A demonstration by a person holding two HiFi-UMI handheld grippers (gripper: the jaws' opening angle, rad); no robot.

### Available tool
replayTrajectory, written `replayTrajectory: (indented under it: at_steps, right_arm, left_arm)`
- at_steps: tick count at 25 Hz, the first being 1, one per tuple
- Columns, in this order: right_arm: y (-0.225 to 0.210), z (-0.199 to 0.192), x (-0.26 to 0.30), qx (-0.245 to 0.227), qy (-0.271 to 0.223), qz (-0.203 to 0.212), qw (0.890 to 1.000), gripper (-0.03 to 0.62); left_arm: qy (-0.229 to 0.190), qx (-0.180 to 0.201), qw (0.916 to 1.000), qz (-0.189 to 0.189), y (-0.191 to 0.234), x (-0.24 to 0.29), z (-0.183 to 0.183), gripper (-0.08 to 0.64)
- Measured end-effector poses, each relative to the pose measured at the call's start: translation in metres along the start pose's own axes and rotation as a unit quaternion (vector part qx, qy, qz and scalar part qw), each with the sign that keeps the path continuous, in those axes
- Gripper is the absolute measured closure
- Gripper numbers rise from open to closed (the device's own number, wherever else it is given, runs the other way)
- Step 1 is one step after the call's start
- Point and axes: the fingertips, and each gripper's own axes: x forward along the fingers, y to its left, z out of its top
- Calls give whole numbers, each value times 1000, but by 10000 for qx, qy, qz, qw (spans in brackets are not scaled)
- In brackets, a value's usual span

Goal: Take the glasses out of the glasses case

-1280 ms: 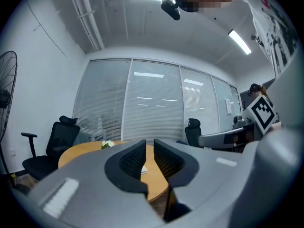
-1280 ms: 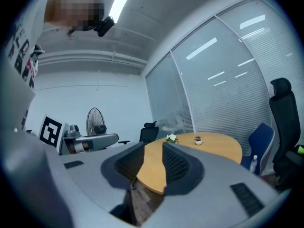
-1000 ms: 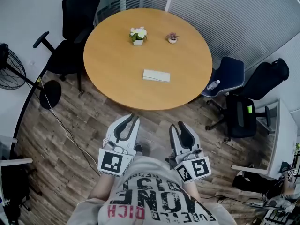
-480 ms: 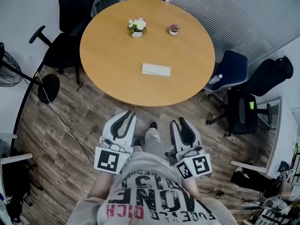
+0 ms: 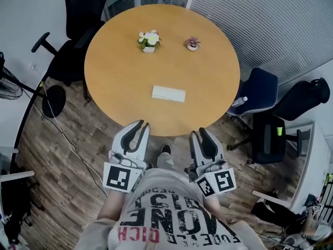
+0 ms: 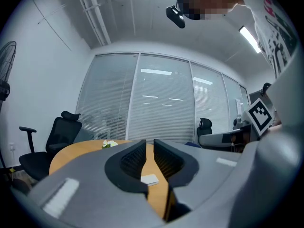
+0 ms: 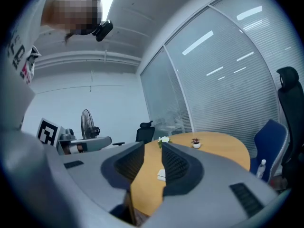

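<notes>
Round wooden table (image 5: 114,77) on a plank floor (image 5: 73,165). White case (image 5: 168,93) lies flat and closed on the table, about midway between the left and right edges, on the half nearer the person, clear of the near edge. Flower pot (image 5: 149,39) with white blooms sits toward the far edge, left of centre. Small plant (image 5: 192,44) is to its right, apart from it. Both are well apart from the case.

Left gripper (image 5: 140,125) is held level with its tips at the table's near edge, left of the case and well apart from it. Jaws stand a narrow gap apart with nothing between the pads. In the left gripper view the case (image 6: 150,178) shows far off through that gap, on bare tabletop.

Right gripper (image 5: 200,133) has its tips at the near edge too, right of the case and well apart from it. Jaws are likewise narrowly parted and empty. The right gripper view shows the case (image 7: 162,175) beyond the gap, with the flower pot (image 7: 164,140) and small plant (image 7: 195,143) farther back.

The grippers are side by side, apart from each other, in front of the person's printed shirt (image 5: 166,217).

Black chair (image 5: 83,14) is at the table's far left edge and blue chair (image 5: 263,85) at its right edge, with a bottle (image 5: 238,101) on the seat. Fan (image 5: 8,82) stands off to the left. Blinds (image 5: 270,20) run behind the far right edge.
</notes>
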Motion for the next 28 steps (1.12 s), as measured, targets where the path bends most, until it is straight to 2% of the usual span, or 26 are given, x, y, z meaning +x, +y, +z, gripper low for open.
replayTrajectory:
  at_steps: [8, 17, 28]
  right_arm:
    - [-50, 14, 38, -39, 61, 218, 9997, 508]
    - [-87, 15, 48, -10, 119, 382, 9992, 508]
    - [-109, 12, 43, 132, 138, 276, 9994, 508]
  left_arm:
    - [-84, -3, 9995, 309, 8, 54, 6, 505]
    - [-80, 1, 9986, 530, 0, 84, 2, 509]
    - [-13, 7, 9989, 461, -12, 98, -1, 512]
